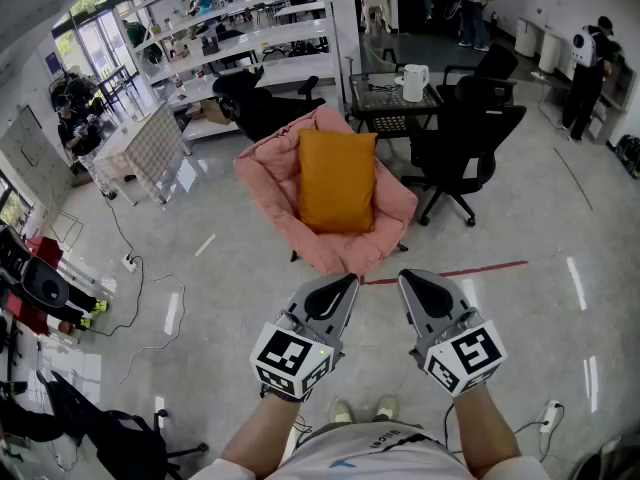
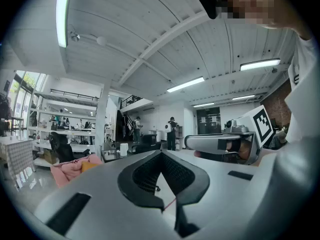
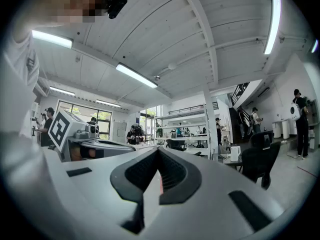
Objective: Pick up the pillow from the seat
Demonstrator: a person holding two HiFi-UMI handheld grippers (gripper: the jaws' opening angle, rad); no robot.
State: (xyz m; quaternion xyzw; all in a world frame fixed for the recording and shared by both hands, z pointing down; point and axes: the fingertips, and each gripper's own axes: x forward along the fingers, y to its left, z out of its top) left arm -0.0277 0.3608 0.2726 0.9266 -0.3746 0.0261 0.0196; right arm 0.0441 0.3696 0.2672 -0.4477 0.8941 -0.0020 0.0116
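An orange pillow [image 1: 337, 180] leans on the back of a pink padded seat [image 1: 268, 168] in the middle of the head view. My left gripper [image 1: 345, 283] and right gripper [image 1: 408, 279] hover side by side a step short of the seat's front edge, both shut and empty. In the left gripper view the jaws [image 2: 161, 154] are closed, with the pink seat [image 2: 70, 168] and a sliver of the pillow [image 2: 89, 166] low at the left. The right gripper view shows closed jaws [image 3: 159, 151] pointing across the room, seat out of sight.
A black office chair [image 1: 465, 138] stands right of the seat, with a small table carrying a white kettle [image 1: 414, 82] behind it. Another black chair [image 1: 262, 103] and white shelving stand at the back. Red floor tape [image 1: 470, 269] runs to the right. Cables [image 1: 140, 288] trail at left. People stand far off.
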